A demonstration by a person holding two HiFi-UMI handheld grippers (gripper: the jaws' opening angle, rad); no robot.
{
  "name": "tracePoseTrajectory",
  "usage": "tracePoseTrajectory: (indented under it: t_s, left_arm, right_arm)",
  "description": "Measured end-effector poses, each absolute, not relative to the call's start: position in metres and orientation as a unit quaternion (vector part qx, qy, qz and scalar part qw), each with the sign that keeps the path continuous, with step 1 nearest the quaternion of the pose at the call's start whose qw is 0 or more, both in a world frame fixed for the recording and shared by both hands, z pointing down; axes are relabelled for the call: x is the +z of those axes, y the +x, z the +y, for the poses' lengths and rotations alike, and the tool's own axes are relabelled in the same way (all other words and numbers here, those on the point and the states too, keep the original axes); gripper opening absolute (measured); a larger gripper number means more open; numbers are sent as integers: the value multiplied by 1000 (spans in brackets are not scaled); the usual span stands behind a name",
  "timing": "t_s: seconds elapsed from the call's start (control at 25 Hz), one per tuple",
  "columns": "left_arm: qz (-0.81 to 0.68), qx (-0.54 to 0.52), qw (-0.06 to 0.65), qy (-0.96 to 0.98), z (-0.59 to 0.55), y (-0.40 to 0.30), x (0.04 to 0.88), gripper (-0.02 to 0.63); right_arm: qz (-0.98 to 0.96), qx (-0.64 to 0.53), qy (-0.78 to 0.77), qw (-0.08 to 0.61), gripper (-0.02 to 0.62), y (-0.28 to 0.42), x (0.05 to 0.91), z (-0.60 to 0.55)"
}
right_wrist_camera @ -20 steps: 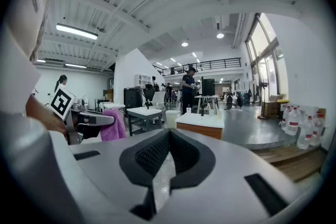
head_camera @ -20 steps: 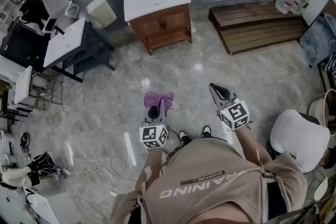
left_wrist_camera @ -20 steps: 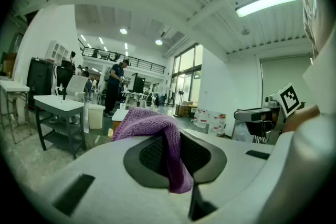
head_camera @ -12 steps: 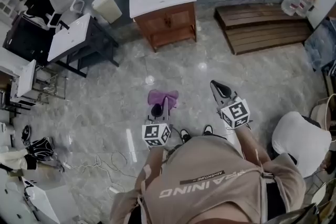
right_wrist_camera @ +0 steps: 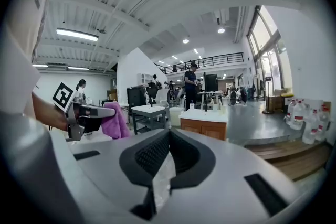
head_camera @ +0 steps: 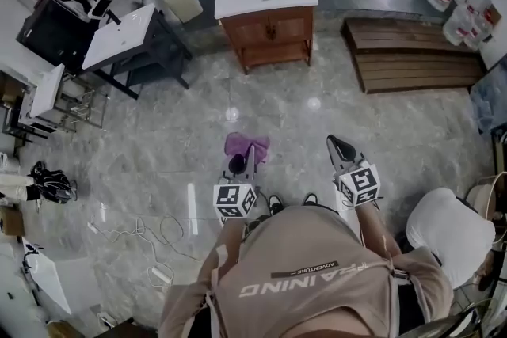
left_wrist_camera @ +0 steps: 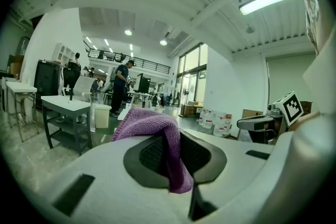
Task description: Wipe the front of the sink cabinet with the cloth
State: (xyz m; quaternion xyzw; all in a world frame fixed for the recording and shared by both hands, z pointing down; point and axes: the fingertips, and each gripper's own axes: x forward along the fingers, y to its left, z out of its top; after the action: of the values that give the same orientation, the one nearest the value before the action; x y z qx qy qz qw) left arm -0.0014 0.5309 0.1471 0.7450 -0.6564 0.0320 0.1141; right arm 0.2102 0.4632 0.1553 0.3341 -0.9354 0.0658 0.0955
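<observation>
Cloth (left_wrist_camera: 152,123) in left gripper (head_camera: 242,164); "ADVENTURE" shirt (head_camera: 309,281)

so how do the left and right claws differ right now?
Left claw is shut on the purple cloth; right claw is shut with nothing in it. Cloth drapes over the left claw's tip; the right claw's tip is bare. Both point toward the sink cabinet, well short of it.

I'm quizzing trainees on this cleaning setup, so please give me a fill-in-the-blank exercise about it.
The left gripper clamps a cloth coloured ____.
The right gripper, shut, holds ____.
The wooden sink cabinet has a ____ top.
Missing words: purple; nothing; white.
</observation>
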Motion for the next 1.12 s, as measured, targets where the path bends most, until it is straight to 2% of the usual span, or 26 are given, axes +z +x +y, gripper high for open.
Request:
tracePoseTrajectory:
  t_s: [0.48,0.8,1.12]
  left_arm:
    - [-674,34,119,728,523,19,156,37]
    - [-663,32,123,738,495,3,170,37]
    - [-650,7,122,750,442,-51,164,37]
  right_arm:
    - [-943,59,316,88,11,216,166,444]
    - [-933,86,338,89,11,207,185,423]
    - [-936,68,331,100,11,144,156,377]
